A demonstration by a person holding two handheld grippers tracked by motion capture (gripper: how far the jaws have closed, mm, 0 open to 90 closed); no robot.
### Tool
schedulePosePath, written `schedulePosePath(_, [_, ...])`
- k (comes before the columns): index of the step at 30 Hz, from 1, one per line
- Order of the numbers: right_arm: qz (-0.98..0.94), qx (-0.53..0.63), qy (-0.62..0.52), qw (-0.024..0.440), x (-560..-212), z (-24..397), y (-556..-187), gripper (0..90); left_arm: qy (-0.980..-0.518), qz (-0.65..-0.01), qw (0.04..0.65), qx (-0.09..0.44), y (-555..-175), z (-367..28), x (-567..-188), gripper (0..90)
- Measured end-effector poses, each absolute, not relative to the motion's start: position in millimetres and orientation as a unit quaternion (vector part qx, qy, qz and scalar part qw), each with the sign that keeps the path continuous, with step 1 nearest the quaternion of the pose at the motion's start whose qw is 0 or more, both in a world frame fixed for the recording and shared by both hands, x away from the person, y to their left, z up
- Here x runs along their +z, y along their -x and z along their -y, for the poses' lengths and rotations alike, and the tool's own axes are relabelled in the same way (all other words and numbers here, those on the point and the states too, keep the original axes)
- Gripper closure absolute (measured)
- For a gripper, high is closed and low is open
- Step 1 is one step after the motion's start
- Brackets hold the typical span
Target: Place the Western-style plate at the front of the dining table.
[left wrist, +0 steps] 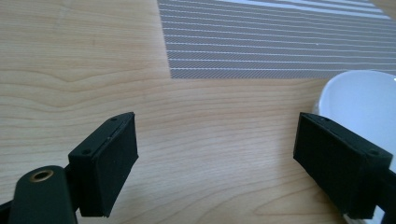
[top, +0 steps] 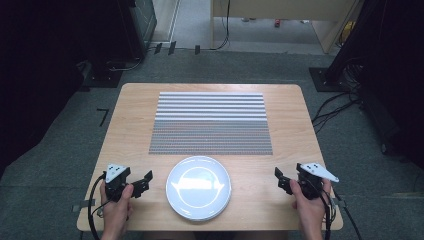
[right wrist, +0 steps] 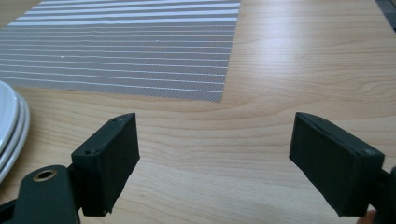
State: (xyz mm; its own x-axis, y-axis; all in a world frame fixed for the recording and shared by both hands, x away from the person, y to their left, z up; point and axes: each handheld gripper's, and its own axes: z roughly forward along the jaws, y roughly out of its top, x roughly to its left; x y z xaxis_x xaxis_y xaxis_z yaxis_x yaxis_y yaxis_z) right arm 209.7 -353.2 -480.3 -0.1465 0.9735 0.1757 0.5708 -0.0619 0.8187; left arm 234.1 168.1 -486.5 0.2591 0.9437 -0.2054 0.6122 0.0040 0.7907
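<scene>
At six o'clock on the worktop (top: pixel 135 100), close to the near edge, sits a stack of white plates (top: pixel 198 187); the right gripper view shows several rims (right wrist: pixel 14 126) nested one on another, glossy and round, with a shallow well that catches the light. Beyond the stack, at twelve o'clock from it, lies a striped placemat (top: pixel 211 122), a flat woven rectangle, pale bands at the far side grading to fine grey mesh nearer the plates. Pale wood grain runs across the bare surface around both.

At nine o'clock from the plates rests the left gripper (top: pixel 142 181), its fingers (left wrist: pixel 105 168) wide apart and holding nothing; at three o'clock the right gripper (top: pixel 281 179) mirrors it, fingers (right wrist: pixel 107 163) equally spread and empty. Both sit near the stack but apart from it.

Lifting the top plate likely calls for a low approach from the side, one finger slipping under the lip and one above, since glazed ceramic is slick and the nested rims leave little gap.
</scene>
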Motion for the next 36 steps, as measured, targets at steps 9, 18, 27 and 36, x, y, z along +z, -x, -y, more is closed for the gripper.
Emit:
schedulePosePath(9, [-0.652, 0.418, -0.586, 0.237, -478.3, 329.9, -208.7, 15.4, -0.685, -0.561, 0.423, 0.192, -230.9, -155.0, -484.8, 13.6])
schedulePosePath(18, [-0.657, 0.427, -0.576, 0.234, -476.8, 317.7, -207.1, 15.5, -0.69, -0.551, 0.43, 0.188, -228.1, -147.4, -483.2, 13.6])
schedulePosePath(27, [-0.663, 0.434, -0.566, 0.227, -476.1, 305.4, -205.4, 15.5, -0.697, -0.542, 0.433, 0.183, -225.1, -140.1, -481.6, 13.7])
schedulePosePath(36, [-0.669, 0.439, -0.557, 0.22, -476.0, 293.0, -203.6, 15.6, -0.702, -0.533, 0.437, 0.178, -222.6, -133.5, -480.7, 13.7])
